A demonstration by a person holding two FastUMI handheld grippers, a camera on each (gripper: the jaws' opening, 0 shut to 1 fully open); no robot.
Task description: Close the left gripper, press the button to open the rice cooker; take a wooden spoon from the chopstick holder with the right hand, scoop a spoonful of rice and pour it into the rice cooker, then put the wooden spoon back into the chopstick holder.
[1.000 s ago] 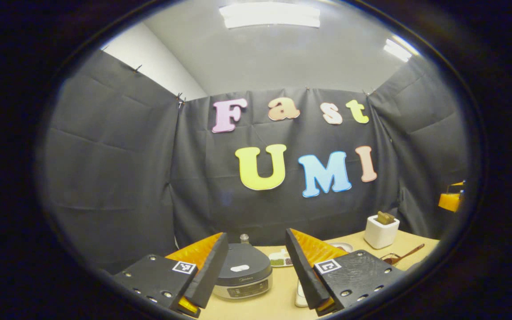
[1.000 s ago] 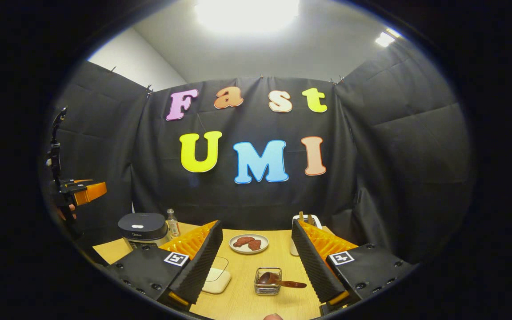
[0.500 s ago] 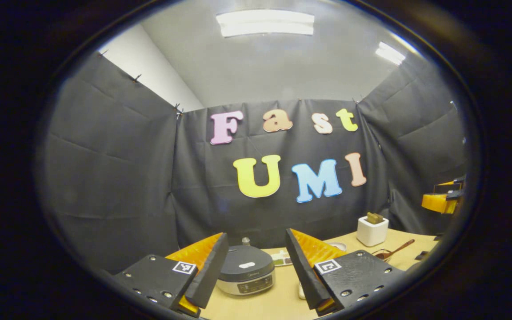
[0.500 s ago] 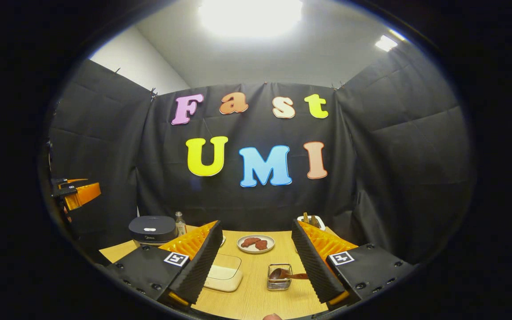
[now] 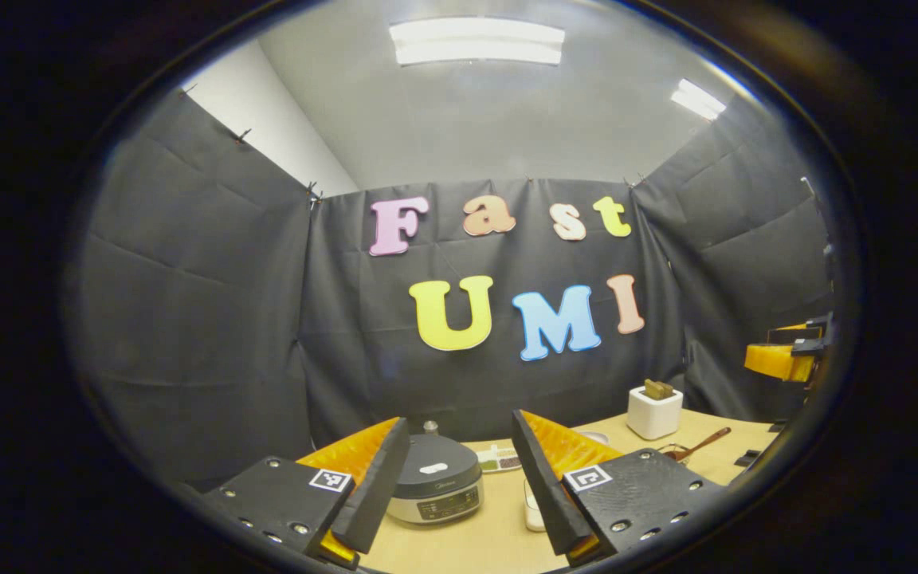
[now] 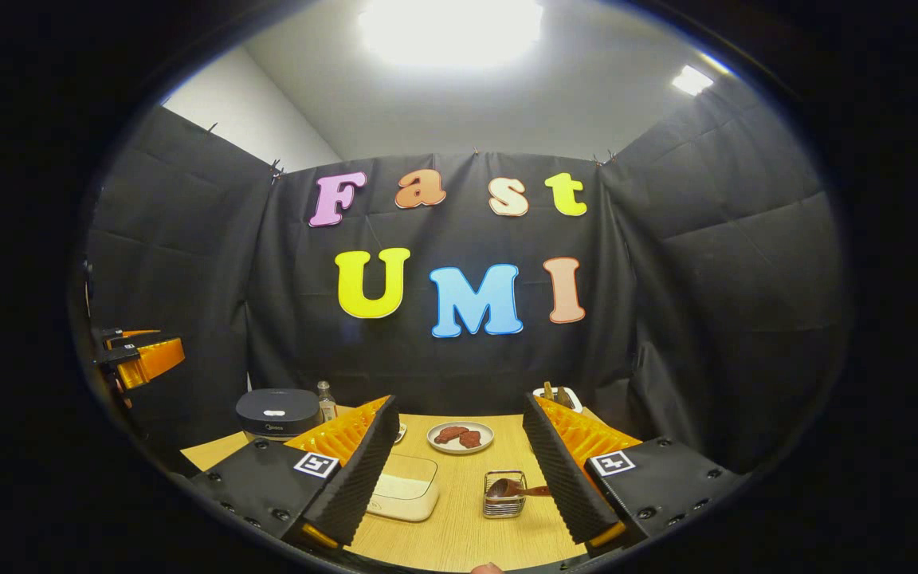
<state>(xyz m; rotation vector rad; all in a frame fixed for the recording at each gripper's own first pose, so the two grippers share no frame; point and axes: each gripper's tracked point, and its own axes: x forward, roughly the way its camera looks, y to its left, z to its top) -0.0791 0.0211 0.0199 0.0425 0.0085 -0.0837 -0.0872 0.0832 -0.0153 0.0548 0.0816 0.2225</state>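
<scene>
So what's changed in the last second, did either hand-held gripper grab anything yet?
Nothing grabbed. Both views shifted a little: the rice cooker now sits farther from the left hand-held gripper, and the right hand-held gripper tilted slightly. Both stay open and empty; the cooker lid is still closed.

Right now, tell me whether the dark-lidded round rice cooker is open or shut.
Shut. The dark-lidded round rice cooker has its lid lying flat on the body, white button on top, seen between the left hand-held gripper fingers.

Rice cooker (image 6: 278, 412) at the counter (image 6: 459, 534) left rear corner; chopstick holder (image 6: 559, 398) right rear; plate (image 6: 460, 437) between them.
</scene>
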